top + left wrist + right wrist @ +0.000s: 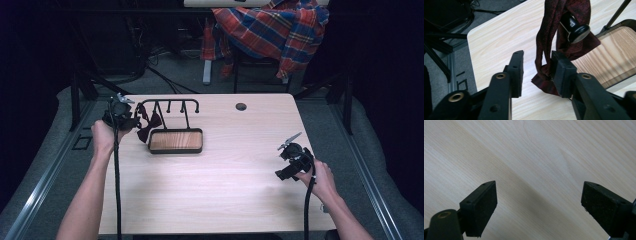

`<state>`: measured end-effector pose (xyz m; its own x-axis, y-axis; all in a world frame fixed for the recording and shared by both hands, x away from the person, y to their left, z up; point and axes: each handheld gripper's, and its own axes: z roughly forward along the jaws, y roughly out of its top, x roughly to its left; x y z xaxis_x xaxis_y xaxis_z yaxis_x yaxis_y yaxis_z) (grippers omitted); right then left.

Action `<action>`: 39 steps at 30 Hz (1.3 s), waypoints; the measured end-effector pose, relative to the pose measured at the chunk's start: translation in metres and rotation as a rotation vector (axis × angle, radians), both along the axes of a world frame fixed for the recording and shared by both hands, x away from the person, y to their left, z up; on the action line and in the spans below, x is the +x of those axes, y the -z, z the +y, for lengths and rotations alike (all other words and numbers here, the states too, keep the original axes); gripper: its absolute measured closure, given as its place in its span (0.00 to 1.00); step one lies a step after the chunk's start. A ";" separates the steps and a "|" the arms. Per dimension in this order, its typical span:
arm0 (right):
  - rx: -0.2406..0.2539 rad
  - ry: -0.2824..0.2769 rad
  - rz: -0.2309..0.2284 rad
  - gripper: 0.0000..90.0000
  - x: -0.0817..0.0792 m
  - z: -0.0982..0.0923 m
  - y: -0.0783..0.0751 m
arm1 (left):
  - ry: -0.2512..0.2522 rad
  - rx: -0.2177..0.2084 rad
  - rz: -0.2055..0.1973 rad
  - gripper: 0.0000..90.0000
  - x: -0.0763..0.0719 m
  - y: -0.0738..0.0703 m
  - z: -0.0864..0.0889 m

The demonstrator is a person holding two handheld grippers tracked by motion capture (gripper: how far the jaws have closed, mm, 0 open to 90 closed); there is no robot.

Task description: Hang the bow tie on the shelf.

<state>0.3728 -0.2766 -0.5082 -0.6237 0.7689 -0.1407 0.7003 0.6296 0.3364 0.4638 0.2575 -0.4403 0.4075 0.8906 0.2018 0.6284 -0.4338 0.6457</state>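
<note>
A dark red cloth (549,37) hangs from the leftmost knobbed peg (576,28) of a black rack (170,107). Its lower folds reach down to the counter (220,175) just left of the rack's wooden tray (176,141). The rack stands near the counter's far left corner, so the left edge and far edge are both close to the cloth. In front of the rack and to its right the wood is bare, stretching across to your other hand.

Your left tongs (536,67) sit at the cloth, left of the rack. They are partly open. The cloth's lower fold lies between them, against the inner face of one pad, and the other pad stands apart from it.

Your right tongs (281,161) are well apart from the rack, near the counter's right edge. They gape wide above bare wood and hold nothing.
</note>
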 end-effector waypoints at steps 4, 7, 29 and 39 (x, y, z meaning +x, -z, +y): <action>0.000 -0.001 0.000 0.15 0.000 0.000 0.000 | -0.012 -0.007 0.007 0.54 0.000 0.000 0.001; 0.001 0.001 -0.002 0.15 0.000 0.000 0.000 | -0.003 -0.034 0.007 0.45 -0.002 -0.002 0.004; 0.027 0.022 -0.023 0.15 -0.009 -0.008 -0.002 | 0.002 -0.076 -0.004 0.15 -0.013 -0.010 0.004; 0.017 0.019 -0.023 0.15 -0.010 -0.008 -0.003 | -0.027 -0.109 0.010 0.08 -0.025 -0.011 0.009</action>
